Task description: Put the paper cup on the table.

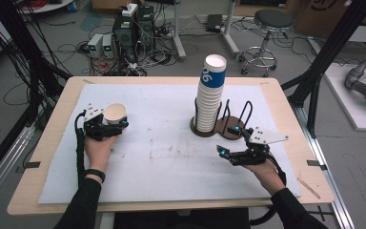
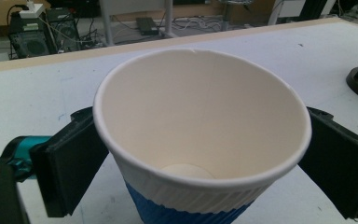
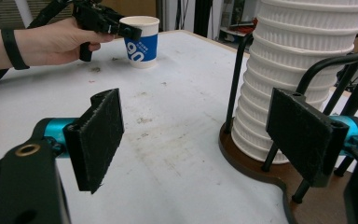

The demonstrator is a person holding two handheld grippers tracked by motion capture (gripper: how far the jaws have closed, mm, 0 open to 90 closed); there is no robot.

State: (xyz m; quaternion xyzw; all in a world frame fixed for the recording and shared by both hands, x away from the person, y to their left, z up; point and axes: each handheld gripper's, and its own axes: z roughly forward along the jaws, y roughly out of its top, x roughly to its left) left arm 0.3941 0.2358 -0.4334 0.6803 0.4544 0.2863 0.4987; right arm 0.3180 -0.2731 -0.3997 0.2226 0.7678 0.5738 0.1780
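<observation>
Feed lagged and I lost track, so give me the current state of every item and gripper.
Single paper cup: upright on the table mat, empty, between the left gripper's jaws.
Left gripper: jaws open on either side of the cup, no squeeze visible.
Right gripper: open, empty, beside the rack.
Cup stack: nested upright in the rack, leaning slightly.
Cup rack: standing on the mat, second slot empty.
</observation>
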